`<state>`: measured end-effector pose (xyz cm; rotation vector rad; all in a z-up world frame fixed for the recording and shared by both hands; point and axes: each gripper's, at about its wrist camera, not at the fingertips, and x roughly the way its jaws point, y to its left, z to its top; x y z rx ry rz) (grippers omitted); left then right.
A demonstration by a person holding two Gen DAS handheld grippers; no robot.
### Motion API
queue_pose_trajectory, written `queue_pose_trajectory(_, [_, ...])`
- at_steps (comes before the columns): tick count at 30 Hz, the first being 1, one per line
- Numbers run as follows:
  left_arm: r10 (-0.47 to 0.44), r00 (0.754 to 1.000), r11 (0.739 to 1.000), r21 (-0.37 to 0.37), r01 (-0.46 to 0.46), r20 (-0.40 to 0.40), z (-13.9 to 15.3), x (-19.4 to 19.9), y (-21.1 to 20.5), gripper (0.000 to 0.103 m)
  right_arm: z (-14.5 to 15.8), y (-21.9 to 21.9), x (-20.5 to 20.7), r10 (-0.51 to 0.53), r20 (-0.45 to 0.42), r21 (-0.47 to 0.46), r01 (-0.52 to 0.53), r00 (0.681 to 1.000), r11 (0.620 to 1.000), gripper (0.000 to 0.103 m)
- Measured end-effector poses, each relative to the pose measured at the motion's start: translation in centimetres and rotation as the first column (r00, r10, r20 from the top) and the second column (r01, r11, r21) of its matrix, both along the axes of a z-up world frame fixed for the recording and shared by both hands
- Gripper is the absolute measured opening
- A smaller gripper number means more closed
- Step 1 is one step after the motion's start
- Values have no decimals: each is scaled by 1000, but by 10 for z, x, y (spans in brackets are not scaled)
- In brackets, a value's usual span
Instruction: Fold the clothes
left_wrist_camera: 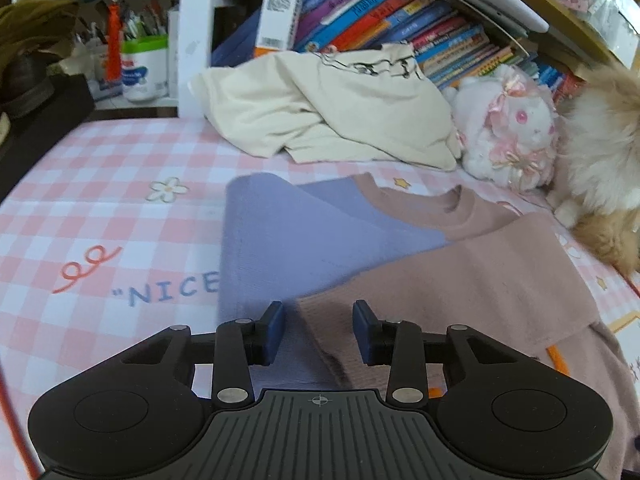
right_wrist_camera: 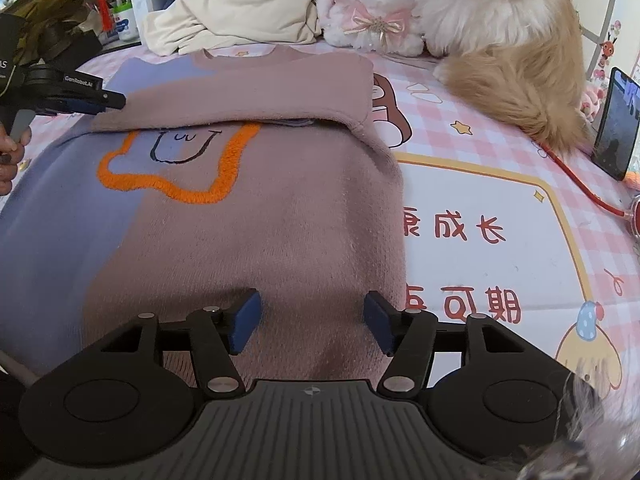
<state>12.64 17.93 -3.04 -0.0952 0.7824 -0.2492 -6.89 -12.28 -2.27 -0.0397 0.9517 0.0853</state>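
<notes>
A mauve-and-lavender sweater (right_wrist_camera: 256, 216) lies spread on the pink checked bedsheet (left_wrist_camera: 104, 216), front up, with an orange fuzzy outline (right_wrist_camera: 180, 176) stitched around a drawn smiling face. One mauve sleeve (right_wrist_camera: 240, 96) is folded across the chest, its cuff toward the lavender side.

The left gripper (left_wrist_camera: 319, 330) hovers low at that cuff. A fold of the mauve knit runs between its blue pads (left_wrist_camera: 274, 330), but a gap shows on each side, so the jaws are not pinching it. Seen from the right wrist camera, the same tool reaches in from the side, a hand (right_wrist_camera: 10, 156) on its grip.

The right gripper (right_wrist_camera: 312, 326) stands over the sweater's lower hem, jaws apart, with the cloth lying flat beneath and nothing clamped.

Beyond the collar sit a crumpled cream shirt (left_wrist_camera: 332, 108), a white plush bunny with pink bows (left_wrist_camera: 508, 128) and a long-haired ginger cat (right_wrist_camera: 504, 40). A phone (right_wrist_camera: 614, 124) stands propped near the cat's tail.
</notes>
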Motion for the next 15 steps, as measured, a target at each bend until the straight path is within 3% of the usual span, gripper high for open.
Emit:
queue_pose_trajectory(1, [-4,1000,1000,3,4,6,-1,0,-1,26,0,0,0,-1,1,0,1,1000,1000,56])
queue_pose_trajectory(2, [1,1000,1000,7,-1,9,0,0,-1,9,0,0,-1,-1,2,0,1,1000,1000,57])
queue_pose_trajectory(4, [8,998,1000,6,-8,55,9,-5,-2,6,0,0,-1,-2,3,0,2,1000,1000,57])
queue_pose_trajectory(7, [-64,959,995,88,42,274,36,-35,-18,6,0,0,0,-3,2,1,3,1000,1000,57])
queue_pose_trajectory(9, [-94,944,989,136,53,317,40,-42,-24,7,0,0,1,-5,2,2,5,1000,1000,58])
queue_pose_trajectory(14, [-29,998,982,187,16,64,1,-6,-16,13,-1,1,1,-8,5,1,8,1000,1000,58])
queue_pose_trajectory(15, [-17,998,984,179,6,60,1,-6,-13,16,-1,1,0,-9,7,1,9,1000,1000,58])
